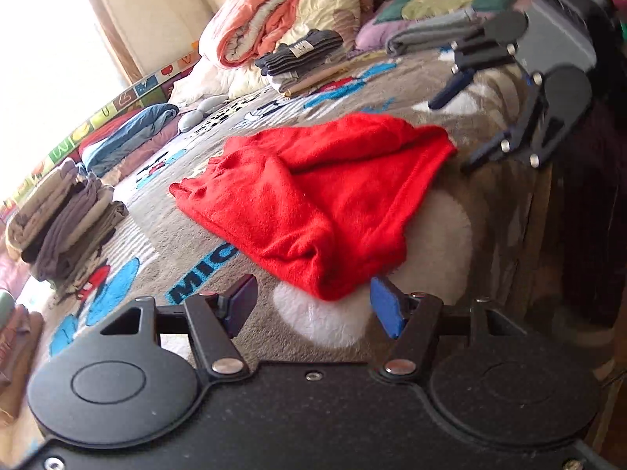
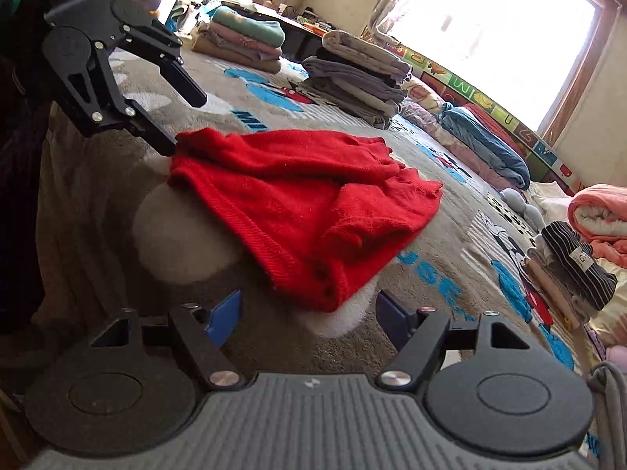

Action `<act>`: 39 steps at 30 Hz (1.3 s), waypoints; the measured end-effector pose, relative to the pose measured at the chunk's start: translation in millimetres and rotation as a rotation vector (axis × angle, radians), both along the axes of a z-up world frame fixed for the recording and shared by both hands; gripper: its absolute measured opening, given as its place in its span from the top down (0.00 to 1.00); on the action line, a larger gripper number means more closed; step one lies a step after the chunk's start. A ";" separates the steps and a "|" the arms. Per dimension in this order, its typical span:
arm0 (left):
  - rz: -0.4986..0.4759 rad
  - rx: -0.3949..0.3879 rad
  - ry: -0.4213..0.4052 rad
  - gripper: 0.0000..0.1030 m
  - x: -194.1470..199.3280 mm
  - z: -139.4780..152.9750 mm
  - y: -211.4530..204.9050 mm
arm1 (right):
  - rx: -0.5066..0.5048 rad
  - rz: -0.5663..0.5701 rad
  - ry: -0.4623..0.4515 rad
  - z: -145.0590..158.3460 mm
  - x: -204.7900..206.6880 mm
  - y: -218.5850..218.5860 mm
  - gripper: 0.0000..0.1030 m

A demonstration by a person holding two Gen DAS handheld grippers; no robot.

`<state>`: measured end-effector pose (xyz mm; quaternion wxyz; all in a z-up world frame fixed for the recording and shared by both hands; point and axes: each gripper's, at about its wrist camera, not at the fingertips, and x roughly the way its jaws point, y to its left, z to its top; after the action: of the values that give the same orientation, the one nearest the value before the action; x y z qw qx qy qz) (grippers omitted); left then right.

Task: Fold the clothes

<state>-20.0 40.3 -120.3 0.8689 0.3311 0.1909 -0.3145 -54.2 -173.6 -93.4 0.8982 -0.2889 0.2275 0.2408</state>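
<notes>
Left wrist: red sweater [image 1: 313,203] lies folded, running diagonally.

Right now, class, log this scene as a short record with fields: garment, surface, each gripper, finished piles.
garment: red sweater, loosely folded, lying on the bed
surface: grey cartoon-print blanket
left gripper: open, empty, at the sweater's near edge
right gripper: open, empty, beside the sweater's corner
finished piles: grey and beige stack; dark striped stack
</notes>
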 end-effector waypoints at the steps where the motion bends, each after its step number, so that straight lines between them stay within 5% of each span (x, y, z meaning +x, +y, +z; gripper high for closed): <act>1: -0.012 0.071 -0.030 0.39 -2.1 -7.3 -5.0 | -0.017 -0.008 -0.007 -0.9 1.7 1.6 0.31; 3: -0.025 0.169 -0.101 0.36 -4.0 -19.5 -12.9 | -0.040 -0.020 -0.021 -2.6 4.1 4.0 0.32; 9: -0.032 0.235 -0.313 0.36 1.4 -28.7 -25.2 | -0.110 -0.035 -0.096 -12.0 3.7 8.2 0.32; 11: -0.043 0.267 -0.380 0.45 3.8 -33.6 -28.2 | -0.128 -0.039 -0.131 -12.6 2.6 8.3 0.32; 16: -0.066 0.274 -0.410 0.52 7.4 -34.0 -30.4 | -0.146 -0.031 -0.191 -13.2 -1.5 4.8 0.41; 18: -0.066 0.273 -0.395 0.63 10.8 -35.2 -32.9 | -0.151 -0.001 -0.182 -17.5 -0.2 6.6 0.49; 19: -0.067 0.281 -0.378 0.76 12.6 -36.3 -34.8 | -0.152 0.014 -0.175 -19.6 0.8 7.3 0.56; 20: -0.069 0.290 -0.363 0.81 13.4 -37.2 -37.1 | -0.140 0.027 -0.144 -21.7 4.7 7.2 0.70; 23: -0.072 0.287 -0.348 0.85 7.3 -31.9 -38.8 | -0.089 0.051 -0.095 -16.6 9.4 6.1 0.81; 26: -0.068 0.233 -0.325 0.85 -2.5 -13.0 -34.4 | -0.070 0.062 -0.088 -9.4 2.2 6.5 0.82; 31: -0.039 0.035 -0.271 0.84 -6.3 24.5 -18.5 | -0.033 0.065 -0.143 9.5 -24.5 1.2 0.83; 39: -0.010 -0.264 -0.169 0.82 28.8 63.2 -6.9 | 0.185 0.003 -0.237 49.5 -16.4 -25.2 0.82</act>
<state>8.9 33.4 -57.1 0.9163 0.2403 0.0728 -0.3121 -70.6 -198.9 -44.0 0.9412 -0.2318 0.0963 0.2263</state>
